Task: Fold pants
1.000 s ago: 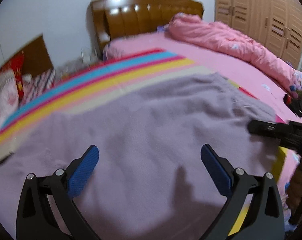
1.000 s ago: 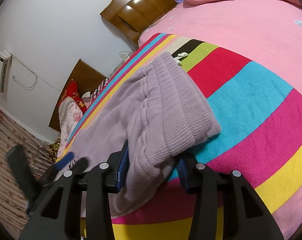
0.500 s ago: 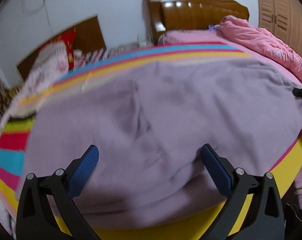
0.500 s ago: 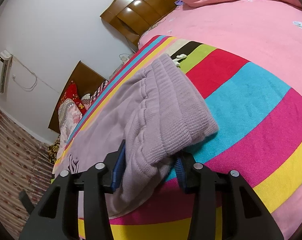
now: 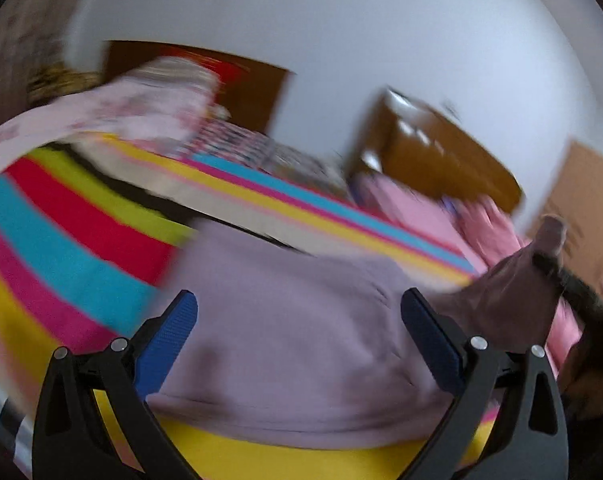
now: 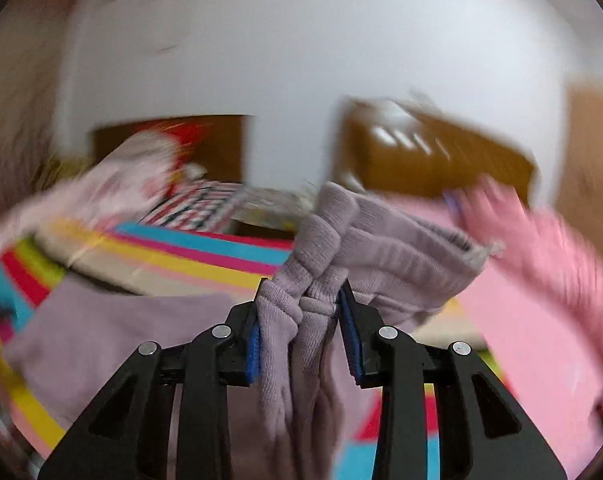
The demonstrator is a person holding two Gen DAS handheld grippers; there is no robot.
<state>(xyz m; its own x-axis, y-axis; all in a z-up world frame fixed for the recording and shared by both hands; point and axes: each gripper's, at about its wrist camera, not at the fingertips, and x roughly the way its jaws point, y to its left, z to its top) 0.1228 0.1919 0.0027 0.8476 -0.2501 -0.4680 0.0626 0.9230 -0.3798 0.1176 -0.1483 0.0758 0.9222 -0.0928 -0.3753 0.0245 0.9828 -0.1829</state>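
Note:
The lilac knit pants (image 5: 293,344) lie on the striped blanket (image 5: 73,248). My left gripper (image 5: 299,328) is open and empty, its blue pads (image 5: 169,336) spread just above the cloth near the pants' near edge. My right gripper (image 6: 301,336) is shut on the bunched ribbed end of the pants (image 6: 321,280) and holds it lifted off the bed. In the left wrist view that raised end (image 5: 513,300) hangs at the right with the right gripper behind it. Both views are blurred by motion.
A brown wooden headboard (image 5: 437,160) and pink bedding (image 6: 541,280) lie at the right. Pillows and patterned cloth (image 5: 141,104) are piled at the far left by a dark panel. A white wall is behind.
My right gripper has lifted the pants' ribbed end off the bed and swung up. My left gripper has swung left, staying open over the pants.

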